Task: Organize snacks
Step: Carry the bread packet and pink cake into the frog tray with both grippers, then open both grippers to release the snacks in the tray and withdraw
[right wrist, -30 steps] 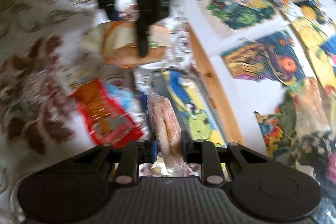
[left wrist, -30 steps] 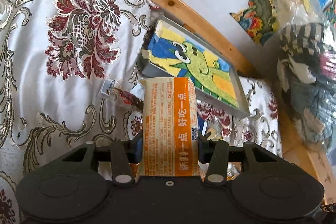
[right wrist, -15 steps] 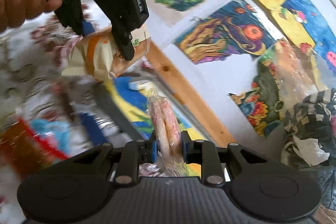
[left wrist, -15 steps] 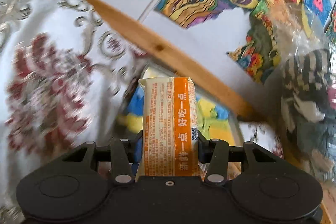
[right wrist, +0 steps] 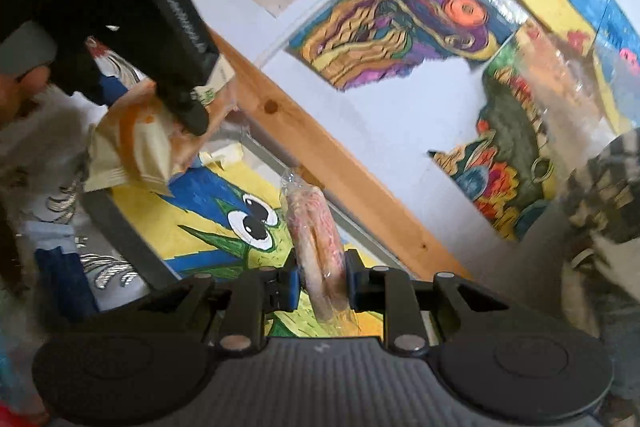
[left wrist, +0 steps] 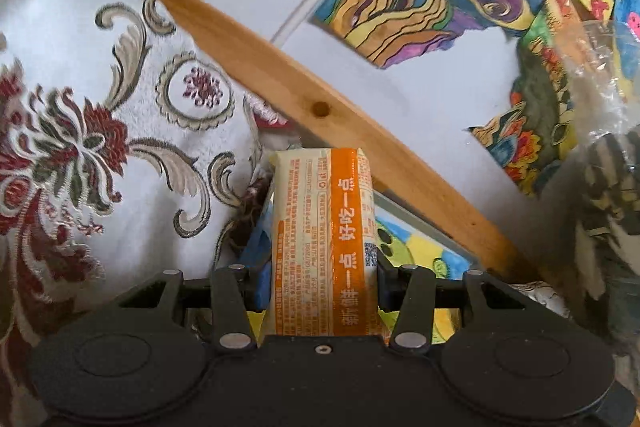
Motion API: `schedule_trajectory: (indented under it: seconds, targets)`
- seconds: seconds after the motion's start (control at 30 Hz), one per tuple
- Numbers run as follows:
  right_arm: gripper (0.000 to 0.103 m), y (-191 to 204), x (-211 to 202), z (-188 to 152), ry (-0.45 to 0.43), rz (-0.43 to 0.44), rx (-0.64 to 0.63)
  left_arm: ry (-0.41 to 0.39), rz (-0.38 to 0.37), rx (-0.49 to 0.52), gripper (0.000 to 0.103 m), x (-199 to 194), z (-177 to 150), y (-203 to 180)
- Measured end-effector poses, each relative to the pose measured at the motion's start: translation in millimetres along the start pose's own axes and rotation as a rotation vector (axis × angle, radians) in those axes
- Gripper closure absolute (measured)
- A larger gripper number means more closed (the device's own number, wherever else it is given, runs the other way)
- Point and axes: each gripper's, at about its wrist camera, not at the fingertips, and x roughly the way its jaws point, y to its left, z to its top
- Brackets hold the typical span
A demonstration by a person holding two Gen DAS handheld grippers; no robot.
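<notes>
My left gripper (left wrist: 320,279) is shut on an orange and cream snack packet (left wrist: 324,247), held upright above the near corner of a grey tray (left wrist: 416,223) with a green cartoon picture in its bottom. In the right wrist view that same packet (right wrist: 148,143) hangs over the tray's far left corner, gripped by the left gripper (right wrist: 188,115) in a person's hand (right wrist: 20,95). My right gripper (right wrist: 322,285) is shut on a clear-wrapped pink and cream snack (right wrist: 316,239), above the tray (right wrist: 120,227) near its cartoon eyes.
A wooden rail (left wrist: 320,111) runs diagonally behind the tray, below a white wall with colourful drawings (right wrist: 400,19). A white cloth with red floral embroidery (left wrist: 80,147) covers the surface on the left. A striped bundle in clear plastic (right wrist: 600,187) lies at the right.
Both grippers have carried their snacks forward and up, from over the embroidered cloth to above the picture tray. The loose red snack packet on the cloth has dropped out of the right wrist view.
</notes>
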Motion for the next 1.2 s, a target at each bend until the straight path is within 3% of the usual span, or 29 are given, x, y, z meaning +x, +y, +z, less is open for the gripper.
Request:
schedule_trajectory:
  seconds: [0.23,0.43,0.5,0.57,0.63,0.67,0.7,0.83,0.87,1.0,1.2]
  targets:
    - [0.078,2.7,28.9,-13.1,0.094,0.088,0.089,0.026,-0.051,0.089,0.054,18.2,-7.8,0.7]
    - [0.070,3.5,29.3,-16.7,0.091,0.106,0.100,0.016,-0.040,0.161,0.054,21.3,-14.5,-9.7]
    - [0.050,1.6,28.0,-16.3,0.092,0.118,0.117,0.018,-0.038,0.154,0.051,21.9,-14.6,-9.7]
    - [0.041,-0.7,26.0,-15.6,0.087,0.127,0.128,0.016,-0.035,0.149,0.047,22.1,-13.2,-9.5]
    - [0.027,-1.4,26.8,-14.1,0.088,0.130,0.120,0.004,-0.030,0.144,0.038,19.9,-11.9,-9.1]
    - [0.020,-0.7,26.7,-13.8,0.090,0.125,0.111,-0.004,-0.027,0.141,0.029,18.1,-11.3,-8.8]
    - [0.017,-0.4,26.0,-13.6,0.089,0.118,0.105,-0.014,-0.023,0.139,0.019,16.0,-10.8,-8.7]
    - [0.002,-4.9,19.3,-11.9,0.089,0.107,0.108,-0.042,-0.013,0.140,0.008,7.3,-7.9,-10.8]
    - [0.000,-7.0,17.4,-11.2,0.092,0.106,0.115,-0.042,-0.009,0.143,0.003,5.3,-7.1,-12.1]
    - [0.000,-17.8,21.0,-4.1,0.146,0.162,0.172,-0.053,0.005,0.167,0.001,-6.0,-5.2,-18.2]
    - [0.000,-46.4,24.7,-2.2,0.221,0.292,0.412,-0.059,0.038,0.195,0.001,-25.2,-1.3,-25.3]
